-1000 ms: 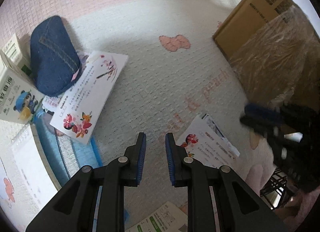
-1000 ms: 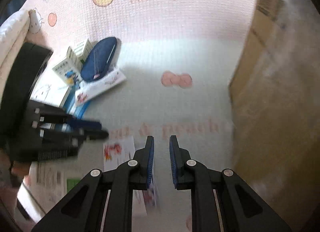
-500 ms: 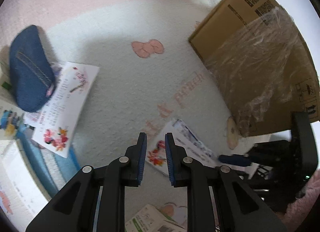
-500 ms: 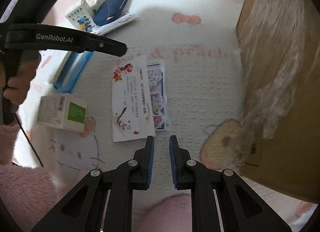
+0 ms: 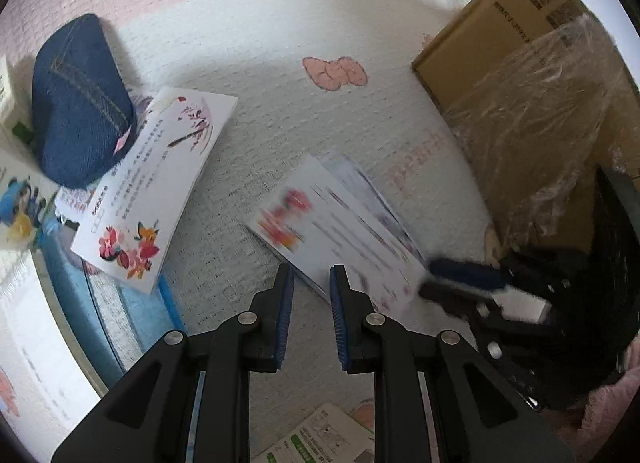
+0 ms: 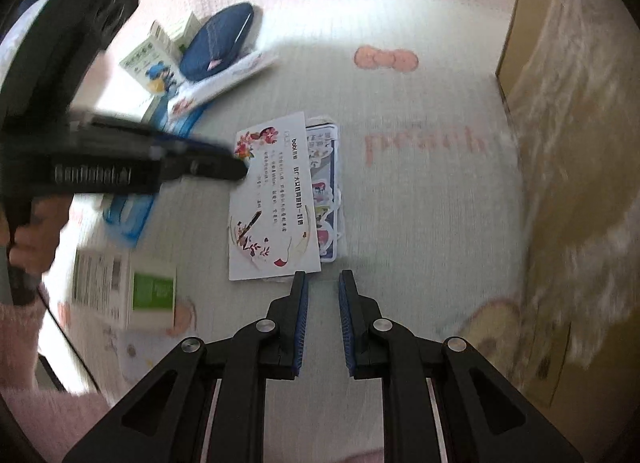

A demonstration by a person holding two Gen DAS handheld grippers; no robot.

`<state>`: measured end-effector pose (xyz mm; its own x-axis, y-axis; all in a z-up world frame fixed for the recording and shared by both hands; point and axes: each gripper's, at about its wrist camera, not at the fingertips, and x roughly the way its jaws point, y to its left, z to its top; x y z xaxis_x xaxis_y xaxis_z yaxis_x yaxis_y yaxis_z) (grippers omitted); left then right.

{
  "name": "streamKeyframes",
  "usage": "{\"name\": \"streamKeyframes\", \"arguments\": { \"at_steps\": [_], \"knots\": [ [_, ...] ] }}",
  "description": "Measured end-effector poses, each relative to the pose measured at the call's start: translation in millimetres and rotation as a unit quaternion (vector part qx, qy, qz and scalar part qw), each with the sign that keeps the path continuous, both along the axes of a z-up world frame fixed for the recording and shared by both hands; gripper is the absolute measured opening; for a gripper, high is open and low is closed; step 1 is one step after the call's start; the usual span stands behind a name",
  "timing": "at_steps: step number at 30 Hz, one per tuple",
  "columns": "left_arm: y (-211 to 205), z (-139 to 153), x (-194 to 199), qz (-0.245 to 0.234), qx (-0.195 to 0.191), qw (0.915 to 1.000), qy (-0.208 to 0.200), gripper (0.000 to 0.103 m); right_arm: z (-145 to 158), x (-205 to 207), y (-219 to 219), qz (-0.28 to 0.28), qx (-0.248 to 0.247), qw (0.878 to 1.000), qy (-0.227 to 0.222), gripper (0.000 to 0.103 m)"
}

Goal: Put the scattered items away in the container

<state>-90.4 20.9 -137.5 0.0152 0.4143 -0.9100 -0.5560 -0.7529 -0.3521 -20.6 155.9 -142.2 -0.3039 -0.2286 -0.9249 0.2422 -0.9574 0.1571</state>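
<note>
A floral card (image 6: 276, 199) lies on the mat on top of a sticker sheet (image 6: 327, 191). My right gripper (image 6: 322, 277) hovers just short of the card's near edge, its jaws almost together with nothing between them. In the left wrist view the same card (image 5: 332, 223) is blurred, with the right gripper (image 5: 430, 275) at its right corner. My left gripper (image 5: 311, 277) hangs over the card's near-left edge, a narrow gap between its jaws and nothing in it. In the right wrist view the left gripper (image 6: 224, 167) reaches to the card's upper left. The cardboard box (image 5: 520, 95) with loose plastic film stands at the right.
A denim pouch (image 5: 80, 103), a second floral card (image 5: 156, 183), a cartoon-printed box (image 6: 150, 61) and a blue folder (image 5: 120, 303) lie at the left. A green-and-white box (image 6: 128, 291) sits near a pink fuzzy sleeve (image 6: 24, 343). The cardboard box (image 6: 580, 163) walls off the right.
The right gripper has tipped downward and sunk toward the floral card, which now lies just ahead of its fingertips. The left view swung right, then back left. Neither gripper's gap has visibly changed.
</note>
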Motion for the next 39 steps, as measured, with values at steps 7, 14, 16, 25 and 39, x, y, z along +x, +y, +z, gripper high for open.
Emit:
{"name": "streamKeyframes", "arguments": {
  "at_steps": [7, 14, 16, 25, 39],
  "knots": [
    [7, 1, 5, -0.001, 0.008, 0.9998, 0.016, 0.021, 4, -46, 3, -0.032, 0.017, 0.998, 0.049, 0.012],
    [7, 15, -3, 0.016, -0.012, 0.9970, 0.075, 0.024, 19, -30, 21, -0.074, -0.002, 0.996, 0.040, 0.012],
    [1, 20, -9, 0.023, -0.024, 0.9954, 0.090, 0.035, 18, -30, 13, -0.074, -0.007, 0.997, 0.032, 0.013],
    [-15, 11, -22, 0.074, -0.012, 0.9932, 0.089, 0.042, 21, -27, -4, -0.064, -0.033, 0.997, 0.024, 0.049],
    [-5, 2, -39, 0.045, -0.008, 0.9941, 0.098, 0.042, 5, -35, -13, -0.061, -0.027, 0.997, 0.032, 0.051]
  ]
}}
